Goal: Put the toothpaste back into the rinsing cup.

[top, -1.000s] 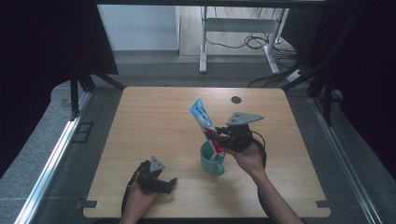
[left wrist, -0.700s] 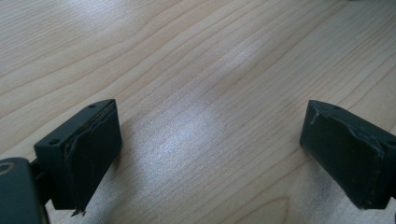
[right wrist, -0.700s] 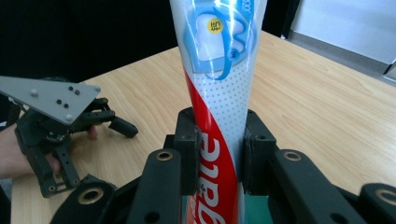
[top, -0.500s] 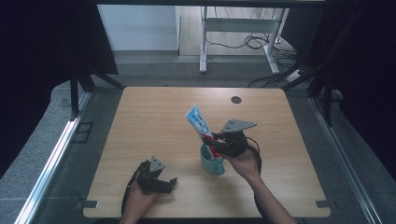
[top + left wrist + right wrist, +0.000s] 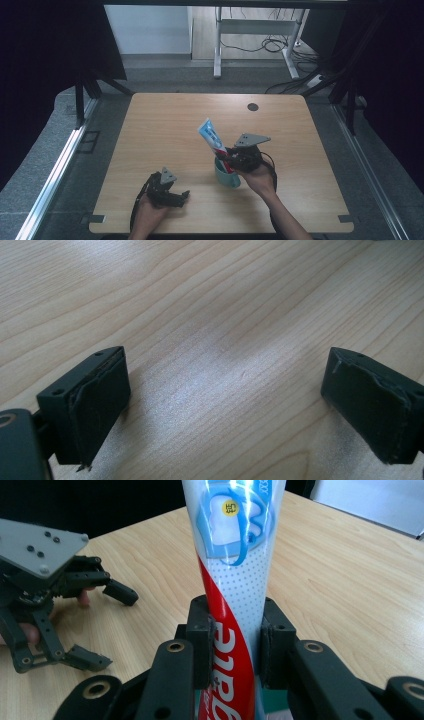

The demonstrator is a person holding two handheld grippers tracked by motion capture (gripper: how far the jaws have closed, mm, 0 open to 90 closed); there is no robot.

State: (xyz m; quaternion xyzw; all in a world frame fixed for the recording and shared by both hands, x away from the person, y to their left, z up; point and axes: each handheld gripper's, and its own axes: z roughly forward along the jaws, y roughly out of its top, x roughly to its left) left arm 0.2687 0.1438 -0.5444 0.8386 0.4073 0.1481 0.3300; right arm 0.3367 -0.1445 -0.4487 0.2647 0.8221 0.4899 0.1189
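Note:
A white, blue and red toothpaste tube (image 5: pixel 210 136) (image 5: pixel 235 580) stands tilted, flat end up, with my right gripper (image 5: pixel 234 159) (image 5: pixel 235 647) shut on its lower part. Directly under that gripper stands a teal cup (image 5: pixel 227 177), and a sliver of the cup (image 5: pixel 274 700) appears below the jaws. The tube's lower end is hidden at the cup's mouth. My left gripper (image 5: pixel 175 196) (image 5: pixel 225 405) rests on the table (image 5: pixel 165 130) near the front edge, left of the cup. It is open, with bare wood between its pads (image 5: pixel 102 400). The left gripper (image 5: pixel 100 625) is also in the right gripper view.
A dark round grommet (image 5: pixel 253 107) sits in the tabletop near the back edge. Beyond the table stand a white desk frame (image 5: pixel 255 30) and cables on the floor. Black curtains close both sides.
My right gripper has sunk toward the cup with the tube in its grip, and the tube's top has come down and nearer. The left gripper has stayed where it was.

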